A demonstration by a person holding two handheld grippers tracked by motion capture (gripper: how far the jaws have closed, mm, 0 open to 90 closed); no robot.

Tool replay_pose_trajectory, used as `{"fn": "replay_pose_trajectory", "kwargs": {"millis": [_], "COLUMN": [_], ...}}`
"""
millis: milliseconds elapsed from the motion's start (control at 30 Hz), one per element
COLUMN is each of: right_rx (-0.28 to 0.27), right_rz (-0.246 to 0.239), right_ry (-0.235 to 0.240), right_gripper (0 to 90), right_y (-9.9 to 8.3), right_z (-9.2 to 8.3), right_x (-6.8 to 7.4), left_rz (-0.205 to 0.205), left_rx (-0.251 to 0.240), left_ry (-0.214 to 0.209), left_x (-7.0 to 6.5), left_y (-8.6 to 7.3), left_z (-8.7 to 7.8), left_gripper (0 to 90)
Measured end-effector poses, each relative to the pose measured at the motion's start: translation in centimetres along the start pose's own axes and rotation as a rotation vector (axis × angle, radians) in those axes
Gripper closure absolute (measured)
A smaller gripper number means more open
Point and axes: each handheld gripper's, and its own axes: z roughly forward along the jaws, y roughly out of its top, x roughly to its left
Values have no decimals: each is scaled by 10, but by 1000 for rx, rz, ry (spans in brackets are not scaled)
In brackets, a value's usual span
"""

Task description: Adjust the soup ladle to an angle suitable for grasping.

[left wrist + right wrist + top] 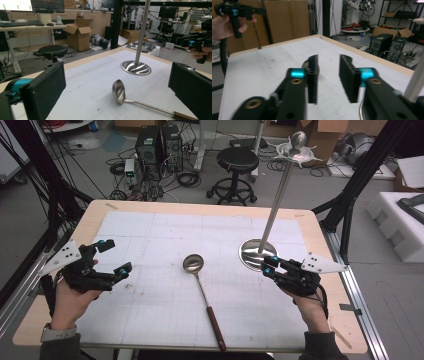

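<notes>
- The ladle (200,285) lay near the middle of the bench (320,240), bowl toward the far edge, wooden handle running back almost to the near edge.
- Bare white mat (150,240) spread on both sides of it, widest to the left and toward the far edge.
- The stand (272,215), a round metal base with a tall pole, stood right of the ladle, well apart from it.
- The right tongs (267,265) sat just beside the stand's base, jaws partly closed with a gap and nothing between them.
- The left tongs (114,256) were held near the bench's left edge, jaws wide apart and empty.
</notes>
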Motion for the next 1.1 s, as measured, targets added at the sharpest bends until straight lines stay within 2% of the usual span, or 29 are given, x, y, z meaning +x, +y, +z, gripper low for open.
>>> {"fn": "replay_pose_trajectory", "kwargs": {"millis": [67, 300, 567, 600, 700, 733, 800, 833, 867, 933, 1000, 1033, 1100], "right_rx": [16, 32, 25, 31, 45, 65, 83, 83, 99, 111, 141, 141, 159], "right_rz": [-19, -20, -5, 2, 4, 1, 2, 2, 0, -3, -4, -4, 7], "right_ry": [4, 15, 40, 56, 67, 84, 107, 107, 129, 132, 150, 150, 170], "right_gripper": [834, 893, 895, 896, 896, 897, 897, 897, 896, 896, 896, 896, 896], "right_y": [-2, -3, -4, -4, -4, -4, -5, -5, -7, -8, -13, -13, -17], "right_z": [5, 10, 15, 20, 26, 36, 44, 44, 55, 58, 74, 74, 86], "right_x": [3, 3, 4, 5, 7, 8, 11, 11, 13, 14, 18, 18, 20], "left_rz": [-1, -1, -2, -1, -3, -3, -4, -2, -7, -16, -10, -10, -9], "left_rx": [0, 3, 9, 10, 8, 12, 14, 15, 16, 10, 5, 5, 7], "left_ry": [-3, -2, 0, 1, 4, 5, 5, 5, 2, -8, -4, -4, 5], "left_x": [0, 0, 0, 0, 0, 0, 0, 0, 0, 0, -2, -2, -2], "left_y": [0, -1, -2, -2, -2, -3, -3, -3, -3, -3, -2, -2, -3], "left_z": [0, 0, 1, 0, 0, 0, 0, 0, 0, 0, 0, 0, 0], "left_gripper": [18, 18, 18, 18, 18, 18, 18, 18, 18, 18, 18, 18, 18]}}
